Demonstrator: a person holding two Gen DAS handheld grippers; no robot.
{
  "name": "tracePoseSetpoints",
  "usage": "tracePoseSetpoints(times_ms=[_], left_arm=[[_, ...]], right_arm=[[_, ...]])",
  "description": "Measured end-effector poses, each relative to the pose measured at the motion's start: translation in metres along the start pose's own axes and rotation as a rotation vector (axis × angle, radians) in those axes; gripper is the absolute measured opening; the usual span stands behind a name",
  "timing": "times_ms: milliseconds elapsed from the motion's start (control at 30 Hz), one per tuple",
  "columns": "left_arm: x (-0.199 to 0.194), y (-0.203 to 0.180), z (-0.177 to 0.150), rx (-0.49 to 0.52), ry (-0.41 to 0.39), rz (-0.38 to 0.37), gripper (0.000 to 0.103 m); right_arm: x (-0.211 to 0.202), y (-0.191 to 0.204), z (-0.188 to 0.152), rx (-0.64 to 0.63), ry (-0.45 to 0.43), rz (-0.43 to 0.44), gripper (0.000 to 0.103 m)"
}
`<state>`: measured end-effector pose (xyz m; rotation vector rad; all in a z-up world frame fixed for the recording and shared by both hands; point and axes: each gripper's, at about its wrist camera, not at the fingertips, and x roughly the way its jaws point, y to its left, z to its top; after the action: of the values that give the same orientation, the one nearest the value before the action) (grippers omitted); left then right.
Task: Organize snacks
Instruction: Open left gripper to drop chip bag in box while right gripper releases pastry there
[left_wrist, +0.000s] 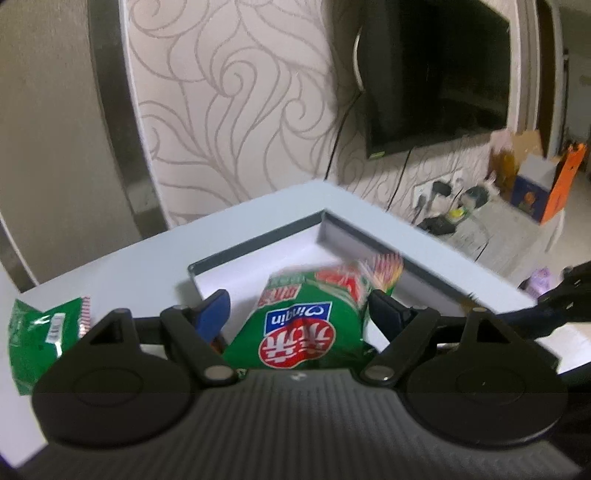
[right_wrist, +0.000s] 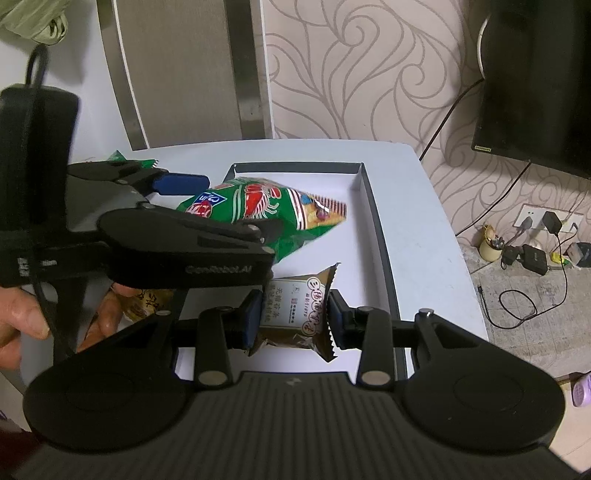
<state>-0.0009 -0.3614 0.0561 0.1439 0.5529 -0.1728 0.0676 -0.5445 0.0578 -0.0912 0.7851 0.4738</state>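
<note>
A green snack bag (left_wrist: 306, 325) with red print sits between the blue pads of my left gripper (left_wrist: 299, 308), which is wide open over the white tray (left_wrist: 258, 254). In the right wrist view the same bag (right_wrist: 258, 210) hangs tilted over the tray (right_wrist: 365, 206), with the left gripper (right_wrist: 207, 206) around it. My right gripper (right_wrist: 293, 317) is shut on a brown wrapped pastry (right_wrist: 295, 310), held low over the tray's near part. Another green bag (left_wrist: 40, 336) lies on the table to the left of the tray.
The white table (left_wrist: 147, 258) stands against a patterned wall. A dark TV (left_wrist: 436, 74) hangs at right, with cables and a power strip (right_wrist: 532, 254) on the floor. Another wrapped snack (right_wrist: 144, 299) lies by the person's hand at left.
</note>
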Motion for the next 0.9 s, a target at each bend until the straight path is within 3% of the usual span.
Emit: tracePoseSetpoints(times_ms=[200,767,900], left_arm=[[-0.002,-0.006,0.001,0.036,-0.013,-0.002,0.084],[-0.051,0.028,-0.025,-0.073,-0.018,-0.007,0.084],[-0.064,0.028,-0.037,-0.057,-0.028,-0.01,0.084]], right_arm=[[0.0,-0.001,0.001,0.001,0.003,-0.001,0.043],[0.011,-0.005,0.005,0.023,0.011,-0.017,0.044],[0.015,0.0,0.005,0.035,0.019,-0.022,0.047]])
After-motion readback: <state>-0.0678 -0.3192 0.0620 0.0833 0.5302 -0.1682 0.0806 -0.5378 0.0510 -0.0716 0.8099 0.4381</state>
